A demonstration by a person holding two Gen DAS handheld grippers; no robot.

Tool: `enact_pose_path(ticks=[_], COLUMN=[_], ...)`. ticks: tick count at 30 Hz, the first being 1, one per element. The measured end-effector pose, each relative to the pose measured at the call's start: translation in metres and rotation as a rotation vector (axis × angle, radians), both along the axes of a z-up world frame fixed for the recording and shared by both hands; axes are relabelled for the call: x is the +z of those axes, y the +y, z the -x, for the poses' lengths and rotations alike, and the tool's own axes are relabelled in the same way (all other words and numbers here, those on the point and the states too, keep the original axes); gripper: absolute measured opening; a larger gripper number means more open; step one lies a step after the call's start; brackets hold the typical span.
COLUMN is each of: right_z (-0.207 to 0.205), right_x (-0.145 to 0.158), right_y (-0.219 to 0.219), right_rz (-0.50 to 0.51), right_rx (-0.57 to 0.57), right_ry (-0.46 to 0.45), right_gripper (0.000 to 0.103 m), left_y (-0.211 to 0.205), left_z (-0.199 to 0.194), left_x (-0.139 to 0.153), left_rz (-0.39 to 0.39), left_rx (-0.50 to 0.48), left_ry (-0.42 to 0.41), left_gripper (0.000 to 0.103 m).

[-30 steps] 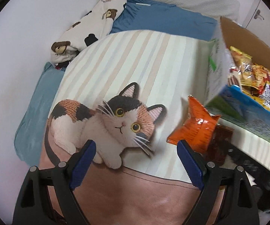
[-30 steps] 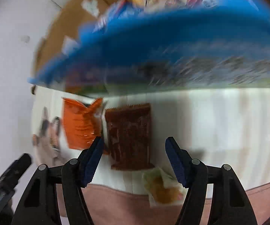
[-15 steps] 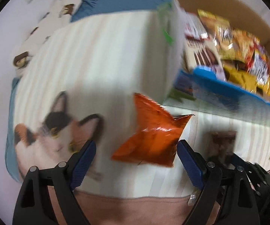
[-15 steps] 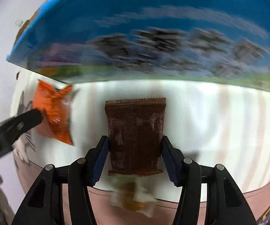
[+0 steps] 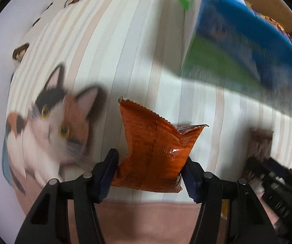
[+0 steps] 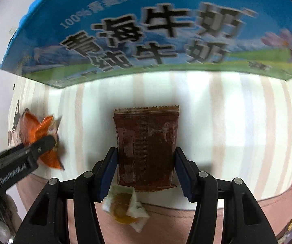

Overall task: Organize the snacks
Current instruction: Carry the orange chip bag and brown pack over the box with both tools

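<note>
two pairs of tongs come down at once on a bed spread with a striped blanket (image 5: 146, 46) that carries a cat picture (image 5: 50, 126), each over its own snack. the left tongs (image 5: 149, 172) straddle an orange snack bag (image 5: 156, 152) that lies crumpled on the stripes beside the cat; their jaws are closing, the blue pads (image 5: 110, 172) sitting right at the bag's lower sides, and the bag looks pinched between them. the right tongs (image 6: 146, 169) stand narrow around a brown snack packet (image 6: 148, 146) lying flat on the blanket, pads tight against both long edges, so the packet looks gripped. a small pale wrapper with a yellow sweet (image 6: 125, 205) lies just below the packet, near the pink band of the blanket. close behind both snacks stands a blue-and-green milk carton box (image 6: 146, 30), and the left view shows the rim of a cardboard box (image 5: 267, 2) beyond it with more packets inside, too blurred to name. the step in hand appears to be the pick-up of two loose snacks at the same time. the next move likely calls for a firm squeeze on both, then a straight lift clear of the blanket and over the box wall, with care that the slippery orange bag does not slide out of the pads.
</note>
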State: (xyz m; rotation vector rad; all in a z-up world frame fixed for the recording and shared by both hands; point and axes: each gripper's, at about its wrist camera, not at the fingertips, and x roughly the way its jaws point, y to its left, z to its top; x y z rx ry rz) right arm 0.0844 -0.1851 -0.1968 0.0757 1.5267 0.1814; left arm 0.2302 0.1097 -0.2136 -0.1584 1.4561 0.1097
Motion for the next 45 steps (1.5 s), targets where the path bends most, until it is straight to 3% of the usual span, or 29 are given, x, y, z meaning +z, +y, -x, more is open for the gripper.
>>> enact_pose_path(ticks=[10, 18, 24, 28, 31, 36, 45], right_z=[0.042, 0.068, 0.077, 0.083, 0.084, 0.089, 0.042], right_x=[0.005, -0.007, -0.016, -0.015, 0.013, 0.052, 0.165], right_y=[-0.062, -0.07, -0.058, -0.052, -0.069, -0.076, -0.088], right_rz=[0.078, 0.096, 0.121, 0.112, 0.074, -0.007, -0.146], right_rx=[-0.019, -0.043, -0.045, -0.04, -0.046, -0.053, -0.045], right_ry=[0.055, 0.06, 0.039, 0.017, 0.003, -0.04, -0.191], right_gripper=[0.058, 0.064, 0.059, 0.059, 0.059, 0.059, 0.059], left_y=[0.001, -0.005, -0.037, -0.05, -0.065, -0.083, -0.136], left_z=[0.075, 0.081, 0.065, 0.066, 0.066, 0.06, -0.01], left_x=[-0.018, -0.031, -0.026, -0.002, 0.016, 0.072, 0.18], left_rz=[0.0, -0.048, -0.054, -0.027, 0.009, 0.125, 0.282], left_rx=[0.005, -0.008, -0.005, -0.009, -0.026, -0.052, -0.185], left_ry=[0.058, 0.074, 0.056, 0.042, 0.026, -0.033, -0.178], left_gripper=[0.058, 0.059, 0.054, 0.05, 0.049, 0.049, 0.049])
